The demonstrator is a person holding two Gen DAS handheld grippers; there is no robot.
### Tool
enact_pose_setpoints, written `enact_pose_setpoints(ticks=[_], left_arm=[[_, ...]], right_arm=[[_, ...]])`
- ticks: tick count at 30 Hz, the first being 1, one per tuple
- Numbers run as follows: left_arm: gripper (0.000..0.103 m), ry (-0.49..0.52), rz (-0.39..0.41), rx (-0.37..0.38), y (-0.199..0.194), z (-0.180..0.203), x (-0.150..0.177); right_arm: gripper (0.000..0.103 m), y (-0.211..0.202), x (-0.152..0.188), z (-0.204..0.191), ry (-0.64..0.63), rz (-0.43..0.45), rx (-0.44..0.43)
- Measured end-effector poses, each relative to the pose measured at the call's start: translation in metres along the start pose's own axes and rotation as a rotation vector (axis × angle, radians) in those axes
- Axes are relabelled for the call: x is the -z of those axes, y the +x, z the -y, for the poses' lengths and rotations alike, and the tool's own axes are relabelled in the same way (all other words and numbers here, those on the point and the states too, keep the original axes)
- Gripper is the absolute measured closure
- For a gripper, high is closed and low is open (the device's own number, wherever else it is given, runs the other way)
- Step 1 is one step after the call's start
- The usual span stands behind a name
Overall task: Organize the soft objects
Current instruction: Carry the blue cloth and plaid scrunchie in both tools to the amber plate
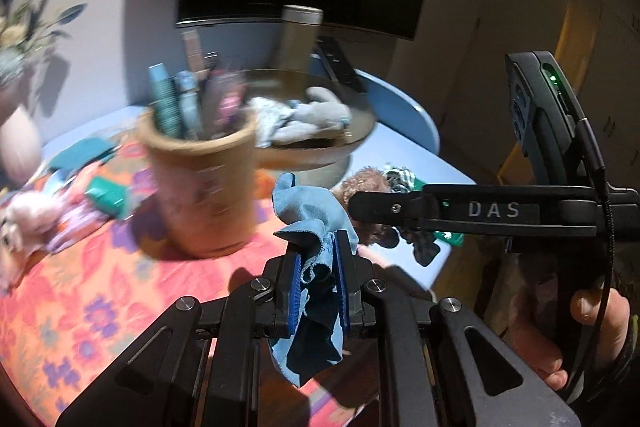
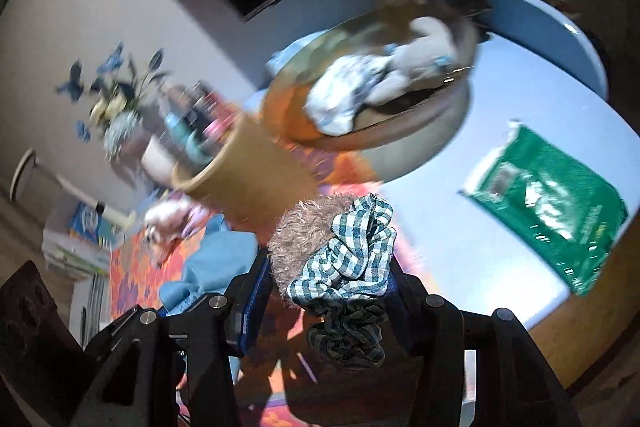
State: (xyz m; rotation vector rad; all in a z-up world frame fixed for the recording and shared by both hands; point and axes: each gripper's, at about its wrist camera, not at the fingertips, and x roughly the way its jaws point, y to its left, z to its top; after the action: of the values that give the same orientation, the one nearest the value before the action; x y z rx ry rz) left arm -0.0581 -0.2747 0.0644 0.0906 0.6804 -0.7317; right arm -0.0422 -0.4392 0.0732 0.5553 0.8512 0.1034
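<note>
My left gripper (image 1: 316, 247) is shut on a light blue cloth (image 1: 310, 215) and holds it above the flowered tablecloth. My right gripper (image 2: 328, 259) is shut on a brown fuzzy plush toy (image 2: 304, 227) with a green checked scarf (image 2: 352, 251). In the left wrist view the right gripper (image 1: 360, 205) reaches in from the right with the plush (image 1: 366, 183) at its tip. A wide bowl (image 1: 320, 151) behind holds a grey plush (image 1: 320, 115) and a white-blue cloth (image 1: 268, 119); the bowl also shows in the right wrist view (image 2: 400, 143). The blue cloth shows in the right wrist view (image 2: 212, 263).
A tan cup (image 1: 200, 187) full of tubes stands left of the bowl. A pink plush (image 1: 24, 223) and teal packets (image 1: 106, 195) lie on the tablecloth at left. A green packet (image 2: 548, 203) lies on the blue table (image 2: 472, 227). A metal flask (image 1: 298, 39) and a dark screen stand behind.
</note>
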Motion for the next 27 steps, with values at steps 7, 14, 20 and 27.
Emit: enact_pose_setpoints(ticks=[7,14,20,27], left_arm=[[0.092,0.027,0.023,0.035,0.023,0.033,-0.041],[0.092,-0.014,0.077,-0.003,0.035,0.037,-0.098],[0.092,-0.105,0.1,-0.097,0.05,0.019,-0.138],[0.09,-0.119,0.076,-0.186,0.082,0.003,-0.151]], right_arm=[[0.053,-0.025,-0.029,0.033,0.059,0.083,0.011],[0.053,-0.045,-0.079,0.034,0.052,0.192,0.015],[0.051,-0.036,-0.123,0.025,0.075,0.241,-0.007],[0.045,0.007,-0.159,0.032,0.148,0.171,-0.066]])
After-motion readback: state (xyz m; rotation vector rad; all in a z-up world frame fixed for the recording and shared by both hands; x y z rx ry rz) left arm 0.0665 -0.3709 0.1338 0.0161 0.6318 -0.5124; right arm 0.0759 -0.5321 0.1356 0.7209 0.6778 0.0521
